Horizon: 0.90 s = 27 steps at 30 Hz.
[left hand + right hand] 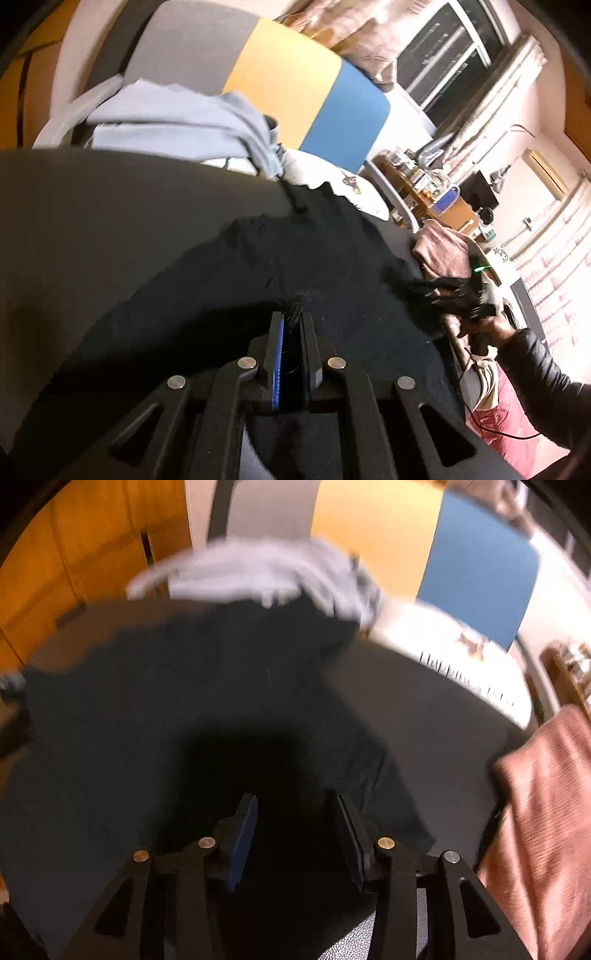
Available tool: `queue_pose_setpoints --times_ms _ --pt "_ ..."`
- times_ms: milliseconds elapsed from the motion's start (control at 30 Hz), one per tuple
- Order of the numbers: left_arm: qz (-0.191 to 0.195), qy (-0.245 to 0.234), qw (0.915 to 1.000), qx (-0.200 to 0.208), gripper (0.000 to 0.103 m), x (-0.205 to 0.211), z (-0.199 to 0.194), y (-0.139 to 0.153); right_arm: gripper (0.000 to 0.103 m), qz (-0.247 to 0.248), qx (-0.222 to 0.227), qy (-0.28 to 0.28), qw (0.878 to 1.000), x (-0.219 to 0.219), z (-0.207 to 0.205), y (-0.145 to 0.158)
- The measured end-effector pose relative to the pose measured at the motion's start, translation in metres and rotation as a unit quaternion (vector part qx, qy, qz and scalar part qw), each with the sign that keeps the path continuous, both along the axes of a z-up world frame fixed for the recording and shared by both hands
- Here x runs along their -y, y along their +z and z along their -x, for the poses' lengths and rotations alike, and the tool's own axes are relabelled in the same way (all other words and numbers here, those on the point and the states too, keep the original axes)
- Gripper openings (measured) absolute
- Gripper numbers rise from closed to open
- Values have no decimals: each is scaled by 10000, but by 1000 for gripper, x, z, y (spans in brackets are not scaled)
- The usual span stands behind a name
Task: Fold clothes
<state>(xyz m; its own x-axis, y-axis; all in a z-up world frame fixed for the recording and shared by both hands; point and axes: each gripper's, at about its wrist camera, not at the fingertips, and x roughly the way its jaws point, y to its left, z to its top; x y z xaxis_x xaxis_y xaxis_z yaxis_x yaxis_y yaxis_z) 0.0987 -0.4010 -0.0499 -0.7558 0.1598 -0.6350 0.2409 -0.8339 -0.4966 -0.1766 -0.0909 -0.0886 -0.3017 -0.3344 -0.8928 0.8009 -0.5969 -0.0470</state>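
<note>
A black garment [295, 258] lies spread over a dark table [74, 206]. My left gripper [293, 315] is shut on a bunched fold of it, which sticks up between the fingertips. At the cloth's right edge my right gripper [436, 291] shows, held by a hand in a black sleeve. In the right wrist view the right gripper [295, 805] hangs over the same black garment [184, 709]. Its jaws stand apart and the blue pads [243, 842] are bare. The cloth under it lies in deep shadow.
A pile of light grey clothing [166, 122] sits at the table's far side, blurred in the right wrist view [266, 572]. A pink garment [546, 794] lies at the right edge. Behind stand a grey, yellow and blue panel [295, 92] and a white patterned cloth [461, 653].
</note>
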Motion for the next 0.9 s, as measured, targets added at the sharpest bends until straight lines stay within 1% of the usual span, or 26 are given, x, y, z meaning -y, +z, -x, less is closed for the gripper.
queue_pose_setpoints --times_ms 33,67,100,133,167,200,300,333,367,400,433,467,533,567,600,633,667,700,733,767,800,867,900 --pt "25 -39 10000 -70 7 0 2 6 17 -2 -32 9 10000 -2 -2 2" --pt "50 -77 9999 -141 7 -1 5 12 2 -4 -63 19 10000 -3 -4 3" --pt "27 -104 9996 -263 7 1 7 18 3 -5 -105 23 9999 -5 -6 5" --pt "41 -100 9994 -342 7 4 11 23 3 2 -238 -27 9997 -8 -7 9" --pt "61 -92 9991 -415 7 7 16 28 3 41 -380 -188 9991 -13 -4 13" --pt "25 -68 9995 -322 7 11 24 25 3 79 -522 -349 9980 -18 -1 17" --pt "-104 12 9999 25 6 24 51 13 3 94 -800 -864 9930 -31 12 23" --pt "-223 86 9993 285 6 30 61 3 3 89 -852 -1031 9910 -35 17 23" --pt "-352 166 9976 565 6 36 71 -9 3 127 -736 -1121 9909 -40 20 21" --pt "-614 284 9946 787 8 44 78 -22 3 223 -546 -1194 9911 -43 27 18" --pt "-893 407 9901 1001 9 52 84 -36 3 365 -459 -1260 9903 -47 29 16" --pt "-1083 585 9866 1074 11 59 86 -44 4 428 -431 -1291 9898 -50 29 15" --pt "-1299 867 9842 830 15 69 80 -47 11 497 -519 -1445 9869 -56 27 17" --pt "-1403 926 9842 549 22 73 72 -43 13 623 -596 -1523 9846 -62 24 24" --pt "-1458 910 9844 368 27 74 65 -41 17 758 -691 -1541 9827 -61 23 30" --pt "-1506 886 9844 204 28 75 58 -39 23 914 -826 -1492 9811 -64 13 39" --pt "-1433 870 9857 198 29 73 53 -38 28 1011 -917 -1406 9806 -66 4 46" --pt "-1343 855 9870 215 30 72 48 -38 37 1131 -985 -1277 9804 -68 -7 51" --pt "-1196 838 9890 244 30 68 43 -39 46 1335 -933 -1062 9809 -69 -22 57" --pt "-1106 796 9904 251 30 65 41 -40 49 1485 -798 -879 9818 -69 -34 58" --pt "-1017 719 9919 247 31 60 40 -40 52 1507 -667 -623 9844 -61 -46 54" --pt "-815 482 9952 259 34 49 44 -41 53 1534 -417 -109 9872 -44 -71 47" --pt "-701 352 9965 284 37 41 48 -42 53 1423 -404 157 9889 -33 -86 42"
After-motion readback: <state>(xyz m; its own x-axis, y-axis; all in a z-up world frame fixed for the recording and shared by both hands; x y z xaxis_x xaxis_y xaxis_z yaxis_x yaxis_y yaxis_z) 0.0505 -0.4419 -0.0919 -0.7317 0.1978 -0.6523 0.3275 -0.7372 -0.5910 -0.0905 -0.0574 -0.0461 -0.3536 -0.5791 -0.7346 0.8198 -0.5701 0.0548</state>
